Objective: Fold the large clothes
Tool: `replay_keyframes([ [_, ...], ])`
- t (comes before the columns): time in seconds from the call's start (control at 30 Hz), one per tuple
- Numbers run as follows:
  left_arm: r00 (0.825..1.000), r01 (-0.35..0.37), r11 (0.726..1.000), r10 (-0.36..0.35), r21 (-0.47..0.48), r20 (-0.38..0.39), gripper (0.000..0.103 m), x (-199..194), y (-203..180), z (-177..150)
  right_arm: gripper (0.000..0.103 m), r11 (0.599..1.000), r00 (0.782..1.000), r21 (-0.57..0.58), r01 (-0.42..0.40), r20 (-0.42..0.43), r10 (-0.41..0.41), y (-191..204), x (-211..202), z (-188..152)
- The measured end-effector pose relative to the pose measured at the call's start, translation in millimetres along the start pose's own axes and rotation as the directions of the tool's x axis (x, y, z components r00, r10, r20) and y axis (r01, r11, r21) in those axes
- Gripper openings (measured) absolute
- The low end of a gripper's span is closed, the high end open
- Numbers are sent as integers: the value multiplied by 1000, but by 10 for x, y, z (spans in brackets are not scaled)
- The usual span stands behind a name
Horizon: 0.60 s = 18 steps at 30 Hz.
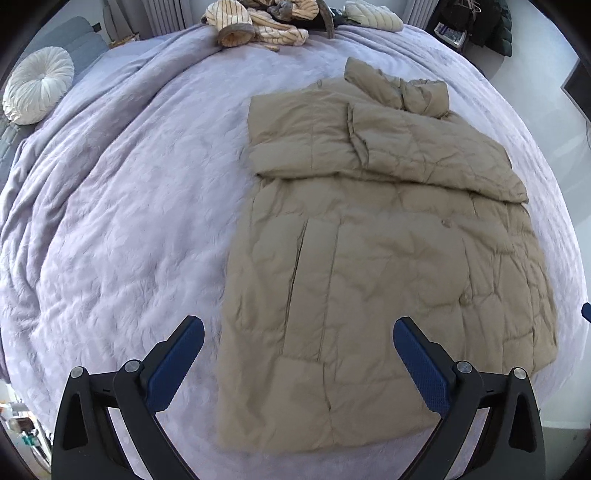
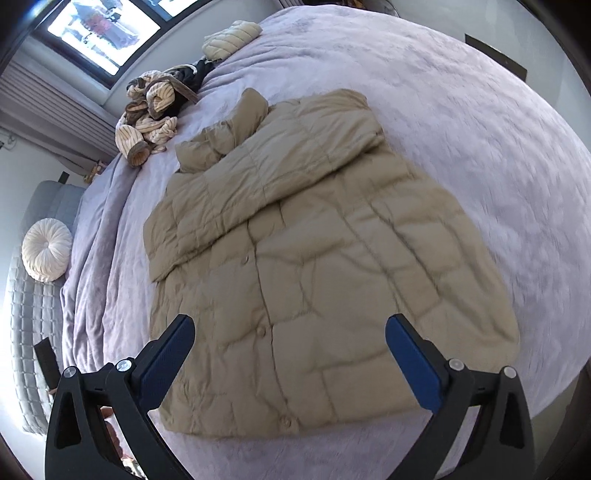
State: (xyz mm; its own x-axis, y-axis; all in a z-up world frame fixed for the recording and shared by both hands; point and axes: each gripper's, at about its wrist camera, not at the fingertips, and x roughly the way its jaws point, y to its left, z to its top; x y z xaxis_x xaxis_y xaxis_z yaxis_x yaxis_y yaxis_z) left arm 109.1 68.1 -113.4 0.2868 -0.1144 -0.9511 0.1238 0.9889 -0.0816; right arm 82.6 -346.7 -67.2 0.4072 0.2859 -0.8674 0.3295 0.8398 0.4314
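A tan quilted puffer coat lies flat on a lilac bedspread, buttons up, with both sleeves folded across the chest and the hood at the far end. My left gripper hovers open above the coat's near hem, nothing between its blue pads. From the other side, the same coat fills the right wrist view. There my right gripper is open above the lower front by the button line, holding nothing.
A pile of striped cream garments and a folded pale quilted piece lie at the far end of the bed. A round white cushion rests at the left. A window is beyond the bed.
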Motion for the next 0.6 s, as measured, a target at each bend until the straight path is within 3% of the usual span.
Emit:
replay_keyframes([
  [0.23,998,51,992,-53,-113,-16,103,-87,286,-345,103,999,998,39,-20,-53,22,-69,-36,-185],
  [0.4,998,7,982,-18,-190,-60,103,-17,441,-725,103,990,984,116,-80,-151,97,-269,51,-301],
  [0.5,994,21,965,-49,-261,-101,103,87,521,-982,103,987,979,141,-78,-177,102,-460,30,-400],
  [0.6,987,67,926,-116,-373,-112,103,193,628,-1212,103,980,978,188,-66,-182,101,-724,-27,-512],
])
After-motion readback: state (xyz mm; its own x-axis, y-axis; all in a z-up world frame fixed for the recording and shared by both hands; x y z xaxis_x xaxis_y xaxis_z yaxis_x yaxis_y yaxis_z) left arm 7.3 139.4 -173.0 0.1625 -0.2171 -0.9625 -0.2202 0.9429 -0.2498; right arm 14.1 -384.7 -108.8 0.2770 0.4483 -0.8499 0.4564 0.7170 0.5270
